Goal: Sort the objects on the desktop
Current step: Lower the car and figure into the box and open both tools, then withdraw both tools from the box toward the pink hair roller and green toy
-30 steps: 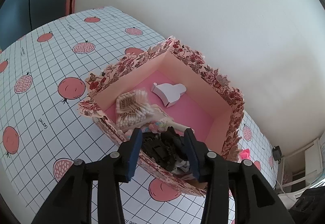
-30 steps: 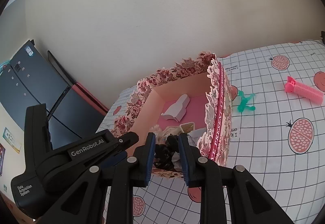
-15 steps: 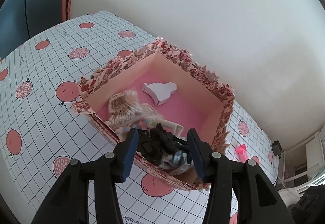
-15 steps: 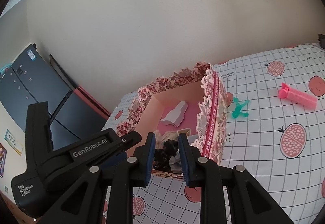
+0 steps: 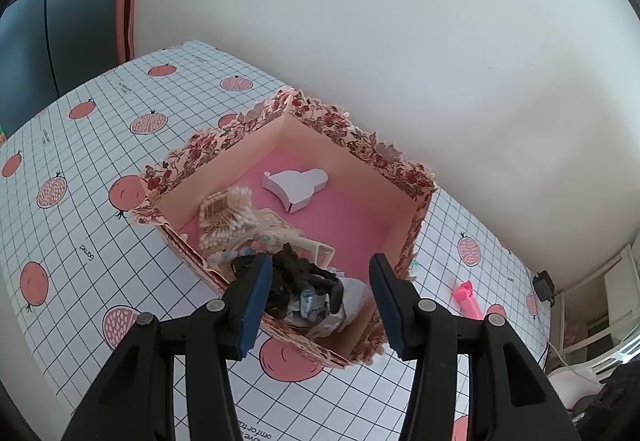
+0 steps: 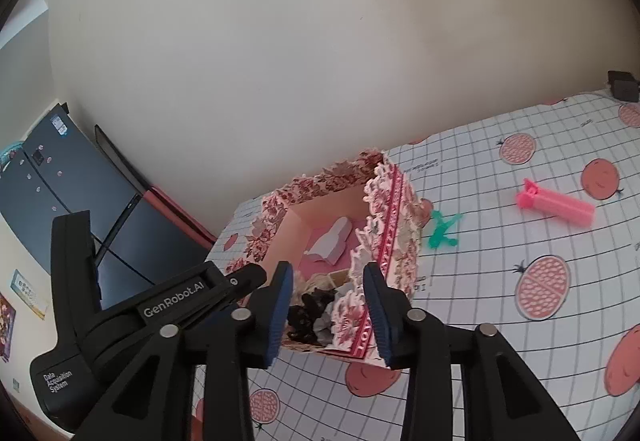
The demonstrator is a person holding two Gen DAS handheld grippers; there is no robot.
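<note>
Rightward, pink hair roller (image 6: 556, 204) lies flat, clip end facing floral box (image 6: 396, 201).

We see a plain white wall (image 6: 304, 53) behind the counter (image 5: 96, 177), whose cloth is a white grid printed with pink pomegranates. At the left stands a dark fridge (image 6: 44, 177) with small stickers. A black adapter (image 6: 624, 87) sits at the counter's far right corner.
</note>
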